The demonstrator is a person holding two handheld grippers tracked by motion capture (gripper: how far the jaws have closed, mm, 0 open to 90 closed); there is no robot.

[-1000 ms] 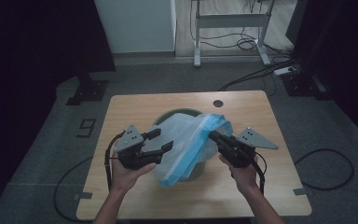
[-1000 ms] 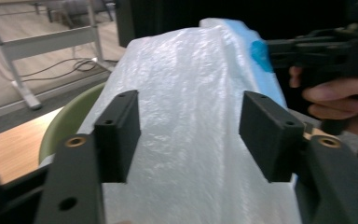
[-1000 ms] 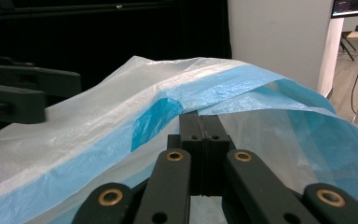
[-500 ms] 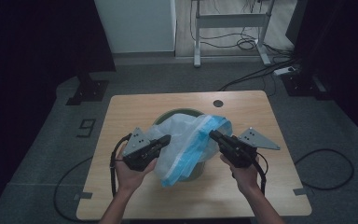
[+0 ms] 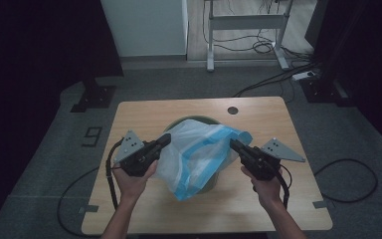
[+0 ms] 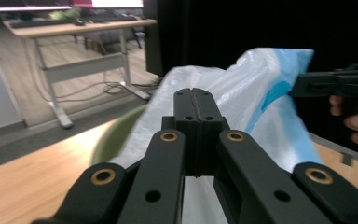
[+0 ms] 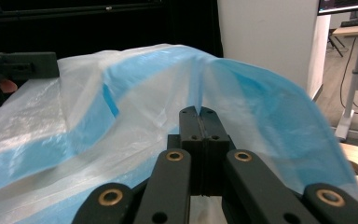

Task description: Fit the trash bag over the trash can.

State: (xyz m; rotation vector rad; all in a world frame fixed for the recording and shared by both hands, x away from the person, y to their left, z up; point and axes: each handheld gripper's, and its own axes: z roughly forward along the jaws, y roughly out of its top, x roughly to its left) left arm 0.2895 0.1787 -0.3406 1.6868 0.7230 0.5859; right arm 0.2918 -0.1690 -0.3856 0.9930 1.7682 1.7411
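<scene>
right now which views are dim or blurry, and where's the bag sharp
High view: dim, black at both sides, the table evenly lit without glare. Left gripper view: green bin and bag smeared. Right gripper view: bag folds crisp; bright wall behind.

The middle of the bench point(image 5: 129, 112) is occupied by a green bin point(image 5: 199, 121) and the white-and-blue plastic bag point(image 5: 199, 154) draped over it. The bag spans between the left gripper point(image 5: 165, 140) and the right gripper point(image 5: 234, 145), closing the passage between them. Bare bench surface lies open along the far edge, at both side margins and along the near edge between the forearms.
</scene>
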